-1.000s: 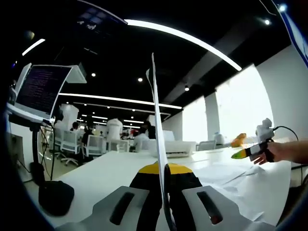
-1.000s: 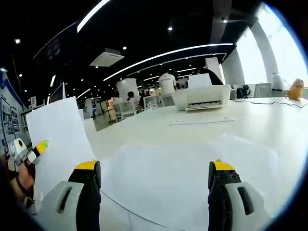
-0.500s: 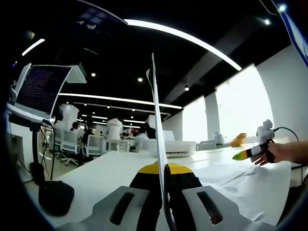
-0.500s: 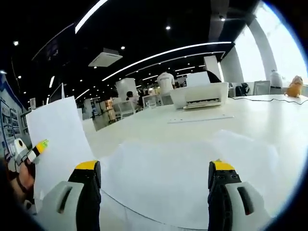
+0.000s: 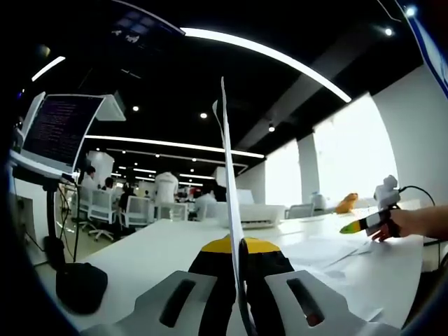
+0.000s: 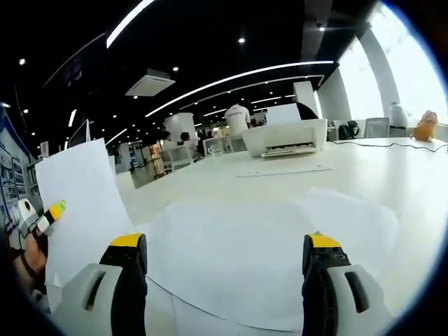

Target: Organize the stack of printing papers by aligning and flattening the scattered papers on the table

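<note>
While the left claw (image 5: 238,280) pinches one sheet of paper (image 5: 229,203) and holds it standing up on its edge, the two sides of the claw are pressed together on it. In the left gripper view the sheet looks like a thin white line going up from the claw. In the right gripper view the same sheet (image 6: 80,210) shows its flat white face at the left, held up above the white surface (image 6: 364,175).

The right claw (image 6: 224,273) is wide apart and holds nothing. Between its two sides lie loose papers (image 6: 266,245), flat on the surface and overlapping each other. In the left gripper view the right claw (image 5: 360,225) shows at the right, in a hand (image 5: 413,222), above the same papers (image 5: 329,255).

Farther back on the surface sits a white printer (image 6: 287,138), with one more sheet (image 6: 283,170) lying in front of it. A laptop (image 5: 59,129) stands on a stand at the left. People sit at desks far behind.
</note>
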Demonstrator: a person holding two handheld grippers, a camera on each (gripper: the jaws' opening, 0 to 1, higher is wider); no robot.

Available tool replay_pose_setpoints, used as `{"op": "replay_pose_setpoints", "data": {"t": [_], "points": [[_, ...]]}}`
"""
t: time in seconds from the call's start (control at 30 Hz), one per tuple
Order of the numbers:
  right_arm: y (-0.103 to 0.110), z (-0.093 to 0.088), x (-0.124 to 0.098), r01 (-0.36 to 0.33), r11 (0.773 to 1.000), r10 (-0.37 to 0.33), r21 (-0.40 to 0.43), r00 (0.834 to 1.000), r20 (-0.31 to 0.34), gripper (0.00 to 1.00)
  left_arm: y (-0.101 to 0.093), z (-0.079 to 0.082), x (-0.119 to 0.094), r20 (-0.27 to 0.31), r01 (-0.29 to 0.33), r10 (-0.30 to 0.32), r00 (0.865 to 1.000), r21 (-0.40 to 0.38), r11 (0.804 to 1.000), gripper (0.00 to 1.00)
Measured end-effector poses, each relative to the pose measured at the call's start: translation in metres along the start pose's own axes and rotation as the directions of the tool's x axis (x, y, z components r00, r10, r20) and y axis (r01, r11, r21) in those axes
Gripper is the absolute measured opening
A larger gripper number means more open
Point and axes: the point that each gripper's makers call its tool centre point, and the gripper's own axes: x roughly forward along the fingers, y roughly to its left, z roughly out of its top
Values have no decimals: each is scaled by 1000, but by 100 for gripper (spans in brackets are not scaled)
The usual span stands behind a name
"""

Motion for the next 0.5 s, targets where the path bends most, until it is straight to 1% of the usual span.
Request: {"op": "replay_pose_setpoints", "data": {"t": [0.13,0.3,0.5], "points": [[-1,-2,-2,5,1000,-5,-9,1000,2,87,0,0,0,0,0,0,1000,1,1000,6],[-4,-6,-3,26,999,-26,-47,1000,0,86,0,0,0,0,2,-2,1000,1,1000,6],[-8,-4,-4,46,996,-46,-81,999,7,86,0,0,0,0,2,-2,1000,1,1000,6]]}}
